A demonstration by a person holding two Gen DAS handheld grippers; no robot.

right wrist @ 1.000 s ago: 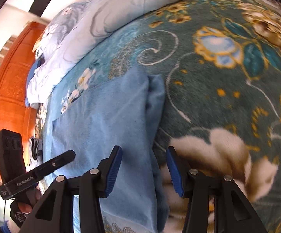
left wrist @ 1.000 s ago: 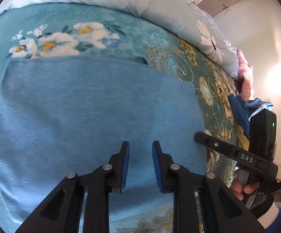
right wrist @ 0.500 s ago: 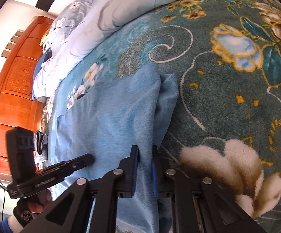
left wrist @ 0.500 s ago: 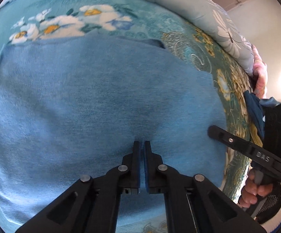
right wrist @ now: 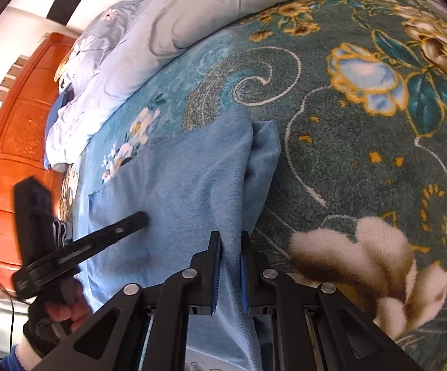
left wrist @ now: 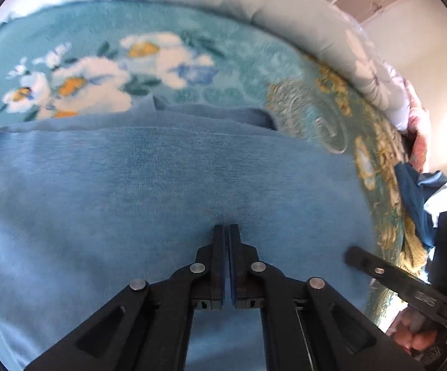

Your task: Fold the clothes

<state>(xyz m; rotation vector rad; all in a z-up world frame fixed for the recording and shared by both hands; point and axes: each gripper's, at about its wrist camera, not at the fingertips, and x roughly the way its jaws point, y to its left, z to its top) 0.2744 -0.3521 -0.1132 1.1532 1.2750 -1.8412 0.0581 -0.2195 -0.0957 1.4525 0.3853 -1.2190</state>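
A light blue garment (left wrist: 161,185) lies folded flat on a teal floral blanket (left wrist: 229,71). My left gripper (left wrist: 227,232) is shut on the garment's near edge, pinching the cloth. In the right wrist view the same garment (right wrist: 177,191) shows with its right folded edge bunched up. My right gripper (right wrist: 231,241) is shut on that right edge, with cloth running between its blue pads (right wrist: 216,275). Each gripper shows in the other's view, the right one (left wrist: 408,290) and the left one (right wrist: 78,247), held by hands.
A pale floral duvet (left wrist: 285,9) is heaped along the far side of the bed, also in the right wrist view (right wrist: 167,31). Dark blue clothes (left wrist: 418,198) lie at the bed's right edge. An orange wooden headboard (right wrist: 10,154) stands at left.
Both grippers closed from open onto the garment. The view has since pulled back a little, showing the garment's far edge with a lower layer peeking out.
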